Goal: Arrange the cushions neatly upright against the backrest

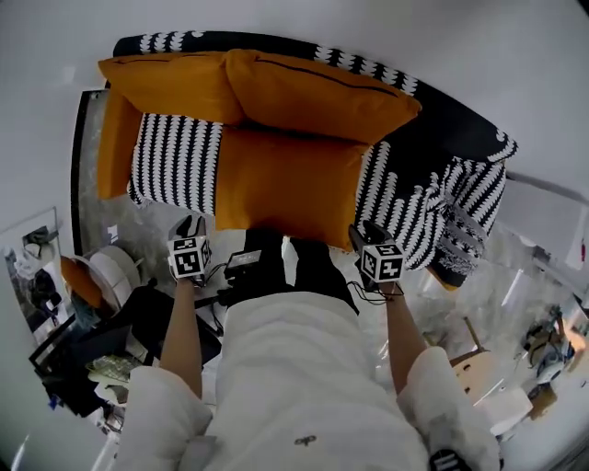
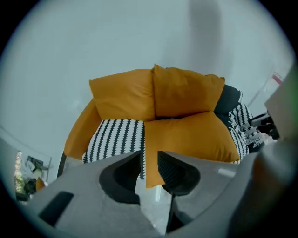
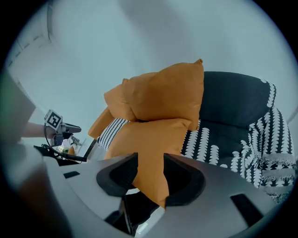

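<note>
Right gripper (image 3: 150, 160), jaws apart, by orange cushion (image 3: 151, 135)

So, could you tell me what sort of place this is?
Probably a living-room mock-up in a workroom or lab: a sofa with orange cushions against a plain white wall, with cluttered gear on the floor beside it.

Living-room-like corner of a cluttered workroom — patterned sofa (image 1: 442, 198), orange cushions (image 1: 322, 97), white wall (image 1: 386, 28), gear (image 1: 69, 363) on floor
</note>
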The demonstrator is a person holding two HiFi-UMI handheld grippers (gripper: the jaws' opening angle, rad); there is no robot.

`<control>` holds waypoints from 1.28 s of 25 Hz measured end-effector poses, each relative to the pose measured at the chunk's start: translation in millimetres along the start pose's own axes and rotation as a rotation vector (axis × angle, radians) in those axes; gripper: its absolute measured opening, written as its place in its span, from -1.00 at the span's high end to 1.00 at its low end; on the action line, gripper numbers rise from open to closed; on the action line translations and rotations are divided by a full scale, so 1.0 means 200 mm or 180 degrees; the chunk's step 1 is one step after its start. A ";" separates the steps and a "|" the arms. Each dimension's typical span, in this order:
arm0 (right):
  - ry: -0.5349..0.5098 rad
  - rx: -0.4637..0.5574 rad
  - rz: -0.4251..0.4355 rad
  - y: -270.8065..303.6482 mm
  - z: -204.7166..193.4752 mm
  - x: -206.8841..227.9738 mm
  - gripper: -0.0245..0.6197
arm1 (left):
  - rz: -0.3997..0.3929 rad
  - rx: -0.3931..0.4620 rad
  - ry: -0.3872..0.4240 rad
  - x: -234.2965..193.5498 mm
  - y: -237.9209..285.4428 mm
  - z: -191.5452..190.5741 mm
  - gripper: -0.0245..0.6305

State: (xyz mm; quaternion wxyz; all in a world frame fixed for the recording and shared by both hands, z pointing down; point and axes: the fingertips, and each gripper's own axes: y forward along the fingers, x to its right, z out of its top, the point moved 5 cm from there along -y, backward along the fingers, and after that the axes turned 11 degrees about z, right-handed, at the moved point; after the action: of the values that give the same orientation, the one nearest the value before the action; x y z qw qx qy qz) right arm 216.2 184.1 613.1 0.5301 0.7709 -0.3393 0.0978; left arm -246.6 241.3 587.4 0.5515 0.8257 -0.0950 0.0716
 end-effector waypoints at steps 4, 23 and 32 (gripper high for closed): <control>-0.0112 -0.0179 0.0040 0.05 -0.06 -0.06 0.39 | 0.0062 -0.0102 -0.0137 -0.13 -0.03 -0.15 0.55; -0.0418 -0.1614 -0.0780 0.42 -0.71 0.02 0.31 | -0.0900 -0.1158 0.0767 0.12 0.82 -0.87 0.39; -0.0717 -0.1927 -0.0962 0.65 -0.69 0.08 0.30 | -0.1075 -0.1354 0.1020 0.14 1.08 -1.04 0.26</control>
State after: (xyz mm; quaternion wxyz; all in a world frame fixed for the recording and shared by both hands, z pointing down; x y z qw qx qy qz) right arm 176.6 272.6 776.4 0.7023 0.6263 -0.2913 -0.1722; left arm -272.9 350.1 865.7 0.7238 0.6741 0.1188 0.0868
